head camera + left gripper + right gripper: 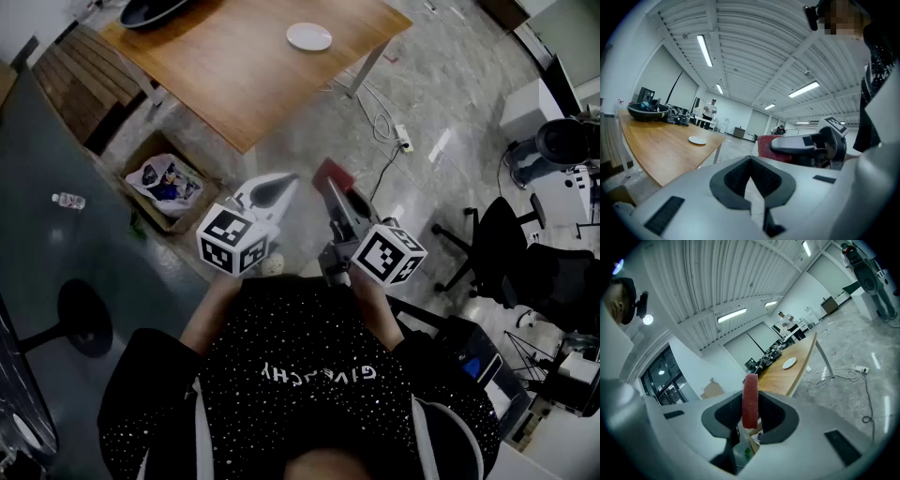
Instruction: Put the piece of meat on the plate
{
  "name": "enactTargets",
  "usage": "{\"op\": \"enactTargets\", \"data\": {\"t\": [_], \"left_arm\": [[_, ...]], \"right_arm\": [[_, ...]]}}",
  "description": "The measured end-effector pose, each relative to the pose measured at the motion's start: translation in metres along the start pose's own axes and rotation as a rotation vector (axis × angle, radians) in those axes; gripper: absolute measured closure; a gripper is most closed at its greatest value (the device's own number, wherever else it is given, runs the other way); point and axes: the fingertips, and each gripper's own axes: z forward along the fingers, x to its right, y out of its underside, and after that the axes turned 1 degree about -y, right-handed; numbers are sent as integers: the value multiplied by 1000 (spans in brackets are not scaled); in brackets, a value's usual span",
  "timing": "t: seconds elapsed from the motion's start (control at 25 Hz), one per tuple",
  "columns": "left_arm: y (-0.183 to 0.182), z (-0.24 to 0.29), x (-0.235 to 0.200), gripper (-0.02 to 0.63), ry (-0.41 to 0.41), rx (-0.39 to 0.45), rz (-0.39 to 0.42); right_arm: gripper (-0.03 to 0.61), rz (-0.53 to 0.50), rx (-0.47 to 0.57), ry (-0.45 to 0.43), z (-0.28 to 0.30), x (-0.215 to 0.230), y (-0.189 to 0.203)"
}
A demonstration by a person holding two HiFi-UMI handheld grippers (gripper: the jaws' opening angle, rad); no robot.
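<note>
A flat red piece of meat (328, 172) stands on edge between the pads of my right gripper (332, 185), which is shut on it. In the right gripper view the meat (750, 399) rises upright out of the right gripper (750, 405). My left gripper (286, 180) is held beside it at chest height, shut with nothing in it; its pads meet in the left gripper view (750, 161), where the meat (768, 146) shows to the right. The small white plate (308, 37) lies far ahead on the wooden table (234, 84), well apart from both grippers.
A black bowl (150, 11) sits at the table's far left corner. A cardboard box (169, 183) with a bag stands on the floor below the table edge. A power strip and cable (403, 139) lie on the floor. Black office chairs (506, 244) stand at right.
</note>
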Motion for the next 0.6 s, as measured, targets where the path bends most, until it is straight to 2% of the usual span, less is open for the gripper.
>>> {"op": "enactTargets", "data": {"t": [0.24,0.6], "left_arm": [[8,-4,-7,606,-9,-13,-1],[8,4,-27,606,-39,-32,4]], "right_arm": [[483,12,1,6,2,2,6],[483,13,-1,-14,29,9,-8]]}}
